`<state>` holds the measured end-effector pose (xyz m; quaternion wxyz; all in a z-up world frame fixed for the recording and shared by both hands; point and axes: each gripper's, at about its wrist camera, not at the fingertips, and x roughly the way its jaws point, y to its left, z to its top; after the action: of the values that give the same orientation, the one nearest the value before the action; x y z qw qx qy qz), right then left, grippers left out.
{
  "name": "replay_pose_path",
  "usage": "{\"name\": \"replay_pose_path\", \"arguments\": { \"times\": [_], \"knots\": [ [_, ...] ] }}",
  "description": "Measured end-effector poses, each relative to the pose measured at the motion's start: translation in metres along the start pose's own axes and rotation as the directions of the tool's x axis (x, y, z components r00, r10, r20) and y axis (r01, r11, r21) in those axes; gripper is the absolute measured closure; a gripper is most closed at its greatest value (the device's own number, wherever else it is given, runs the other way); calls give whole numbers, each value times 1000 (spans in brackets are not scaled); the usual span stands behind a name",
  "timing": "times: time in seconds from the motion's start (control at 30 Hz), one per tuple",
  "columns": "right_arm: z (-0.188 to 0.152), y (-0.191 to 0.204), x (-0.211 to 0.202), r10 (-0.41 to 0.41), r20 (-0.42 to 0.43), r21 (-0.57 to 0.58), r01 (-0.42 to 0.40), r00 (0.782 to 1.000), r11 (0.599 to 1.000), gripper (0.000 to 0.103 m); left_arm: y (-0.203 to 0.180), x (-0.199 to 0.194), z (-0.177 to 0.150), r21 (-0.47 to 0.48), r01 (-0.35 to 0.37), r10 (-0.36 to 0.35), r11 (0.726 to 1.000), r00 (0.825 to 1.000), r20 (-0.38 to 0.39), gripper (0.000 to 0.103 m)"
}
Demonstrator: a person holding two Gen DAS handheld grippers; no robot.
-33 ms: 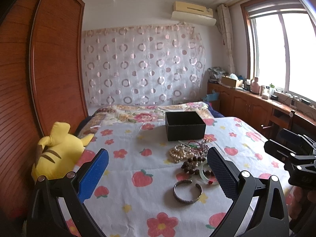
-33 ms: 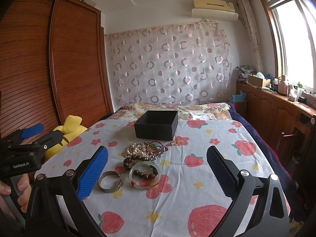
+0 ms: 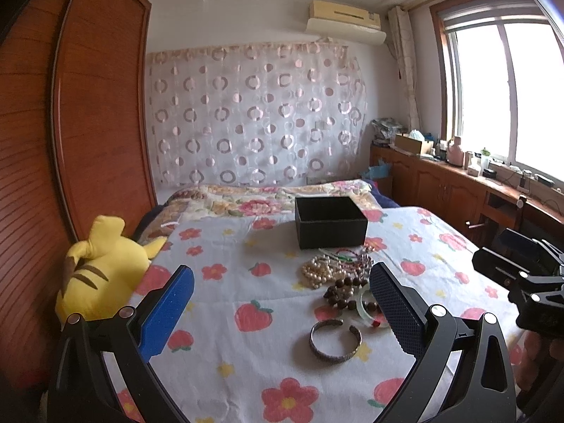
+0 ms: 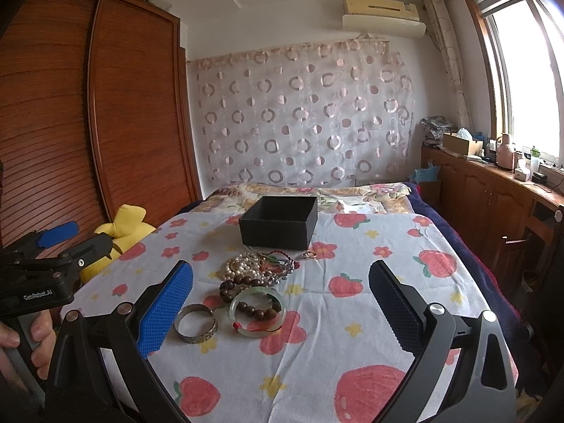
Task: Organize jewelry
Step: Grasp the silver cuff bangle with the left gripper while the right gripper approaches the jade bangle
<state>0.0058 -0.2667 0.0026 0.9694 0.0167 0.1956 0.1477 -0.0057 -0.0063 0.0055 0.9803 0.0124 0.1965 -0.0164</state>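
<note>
Both grippers hover above the near part of the bed, which is covered by a white sheet printed with strawberries and flowers.

Left gripper: jaws spread wide, nothing between them. In the right wrist view it shows at the left edge, held by a hand.

Right gripper: jaws spread wide, nothing held. In the left wrist view it shows at the right edge, above the bed's right edge.

Jewelry: all pieces lie in a loose cluster on the sheet, roughly mid-bed, in front of the box.
- Box: black, square, open-topped, standing upright toward the far end of the sheet, just behind the cluster. Its contents cannot be seen.
- Pearls: a heap at the far left of the cluster, close to the box.
- Cords: red and green strands tangled beside the pearls. A small ring lies just to their right.
- Beads: dark brown wooden beads, one strand reaching from below the pearls to the bangle.
- Bangle: pale green, flat on the sheet, with brown beads and a red thread inside its ring.
- Cuff: open silver band, nearest piece, just left of the bangle.

A yellow plush rests at the bed's left edge, against the wardrobe.
</note>
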Motion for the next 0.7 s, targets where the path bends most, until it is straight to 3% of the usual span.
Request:
{"name": "replay_pose_path", "arguments": {
  "times": [0.2,0.27,0.4,0.7],
  "knots": [
    [-10,-10,10,26,-25,-19,-26,999,999,2,4,21,-14,-2,56,-56,998,995,-80,6],
    [-13,-13,13,32,-38,-22,-33,999,999,2,3,30,-20,2,88,-87,996,989,-116,6],
    [-20,-18,22,47,-82,-31,-50,996,998,13,-4,47,-35,29,121,-114,992,978,-177,6],
    [-37,-25,40,57,-158,-55,-66,986,996,16,-13,75,-52,30,188,-172,982,943,-285,6]
  ]
}}
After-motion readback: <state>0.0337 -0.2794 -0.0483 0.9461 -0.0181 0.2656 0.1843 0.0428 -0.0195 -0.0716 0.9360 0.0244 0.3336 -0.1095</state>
